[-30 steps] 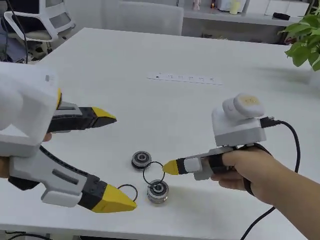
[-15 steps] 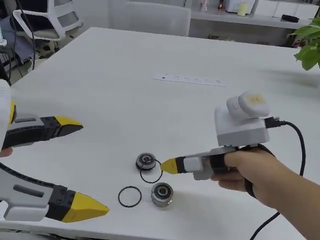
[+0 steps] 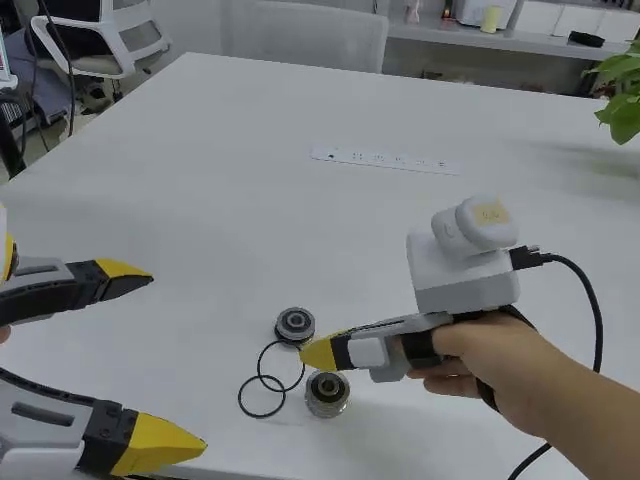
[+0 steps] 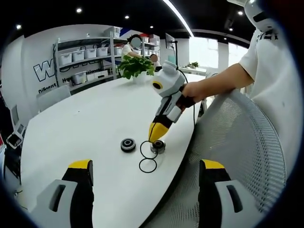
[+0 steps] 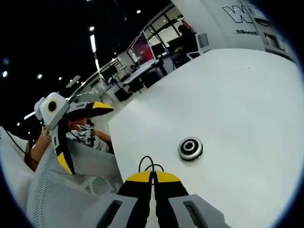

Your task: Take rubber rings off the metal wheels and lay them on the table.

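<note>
Right gripper, jaws pressed shut, pinches a thin black rubber ring between two round metal wheels. A second black ring lies on the white table, left of the nearer wheel. Left gripper gapes wide, empty

Two metal wheels, two rubber rings, one power strip

Office clutter around a white table.
Lying flat toward the far side, well apart from all else: a white power strip. Leaning in at the right edge: a green plant. Standing beyond the far end: an office chair, a grey chair back, shelves of white bins.
</note>
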